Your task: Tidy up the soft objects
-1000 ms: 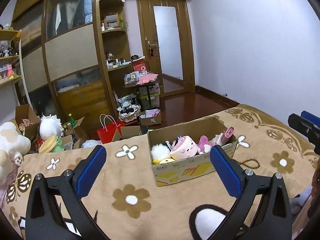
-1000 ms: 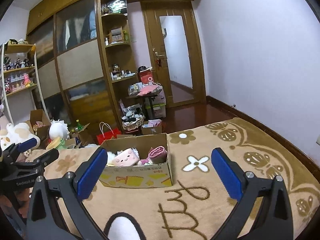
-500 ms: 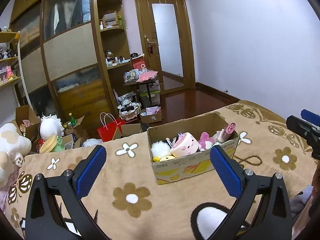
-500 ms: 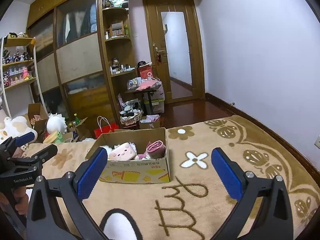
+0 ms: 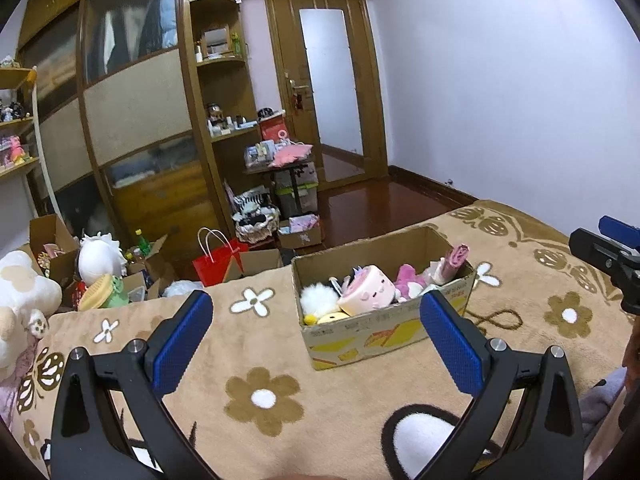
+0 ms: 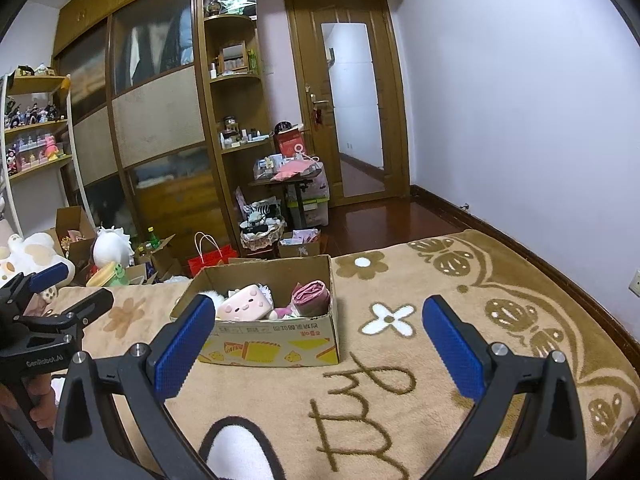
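An open cardboard box [image 5: 380, 330] stands on the tan flowered blanket [image 5: 264, 396]. It holds several soft toys: a pink square plush [image 5: 366, 290], a white fluffy ball [image 5: 318, 298], a yellow plush [image 5: 324, 317] and a rolled pink cloth [image 5: 456, 258]. The box also shows in the right wrist view [image 6: 272, 340], with the pink plush [image 6: 244, 306] and the pink roll [image 6: 312, 298]. My left gripper [image 5: 316, 344] is open and empty, held above the blanket short of the box. My right gripper [image 6: 316, 344] is open and empty, to the right of the box.
A large white plush [image 5: 20, 300] lies at the blanket's left edge. Beyond the bed are boxes of toys [image 5: 100, 276], a red bag [image 5: 216, 264], a wardrobe [image 5: 132, 120], a cluttered small table [image 5: 288, 160] and a door [image 5: 332, 80].
Both grippers have risen and tilted slightly, so the box sits a little lower and closer in view. Both stay open and empty. The box and toys have not moved.
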{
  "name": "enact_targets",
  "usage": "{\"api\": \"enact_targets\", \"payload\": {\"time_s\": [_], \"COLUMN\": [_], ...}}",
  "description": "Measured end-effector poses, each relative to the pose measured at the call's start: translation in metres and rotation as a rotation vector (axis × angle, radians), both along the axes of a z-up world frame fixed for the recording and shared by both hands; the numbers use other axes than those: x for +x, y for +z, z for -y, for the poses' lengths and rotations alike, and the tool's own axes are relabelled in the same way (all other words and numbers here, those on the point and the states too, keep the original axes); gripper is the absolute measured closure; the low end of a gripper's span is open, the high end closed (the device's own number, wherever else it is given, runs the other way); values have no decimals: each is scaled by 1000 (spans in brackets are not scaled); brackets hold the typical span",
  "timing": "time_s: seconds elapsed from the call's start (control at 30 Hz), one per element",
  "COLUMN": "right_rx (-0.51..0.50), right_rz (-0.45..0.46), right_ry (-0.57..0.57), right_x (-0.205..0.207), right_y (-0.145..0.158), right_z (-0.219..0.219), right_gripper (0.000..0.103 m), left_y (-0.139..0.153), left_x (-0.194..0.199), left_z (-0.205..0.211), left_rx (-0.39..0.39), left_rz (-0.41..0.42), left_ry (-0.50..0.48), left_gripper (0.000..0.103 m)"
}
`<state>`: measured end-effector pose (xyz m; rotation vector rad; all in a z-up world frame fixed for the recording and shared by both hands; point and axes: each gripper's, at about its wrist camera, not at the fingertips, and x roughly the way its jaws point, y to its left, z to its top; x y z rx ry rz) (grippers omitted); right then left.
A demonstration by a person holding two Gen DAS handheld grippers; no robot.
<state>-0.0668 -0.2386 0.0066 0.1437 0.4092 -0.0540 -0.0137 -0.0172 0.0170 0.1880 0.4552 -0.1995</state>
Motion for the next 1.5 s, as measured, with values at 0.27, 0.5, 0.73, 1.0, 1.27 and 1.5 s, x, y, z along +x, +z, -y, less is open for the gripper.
{"api": "enact_targets", "payload": {"time_s": [0.27,0.5,0.73,1.0,1.27,1.5], "right_rx": [-2,-2,-6,-3,-3,-3], "right_rz": [3,3,-2,-4,-3,-5], "right_ry": [-4,-6,-2,-5,-6,-4], "right_x": [0,0,1,1,1,1], "right_y": [0,-1,-3,-3,-3,-4], "right_z": [0,3,6,5,6,6], "right_gripper": [0,0,0,0,0,0], "left_y": [-1,-2,-3,-4,-4,-3], "left_x": [0,0,0,0,-2,-2], "left_z": [3,3,4,4,5,5], "left_rx": [10,8,10,8,15,17], "left_rz": [-2,-5,-5,-6,1,0], "left_ry": [-2,-7,-6,-9,-1,0], "left_gripper": [1,1,1,1,1,1]}}
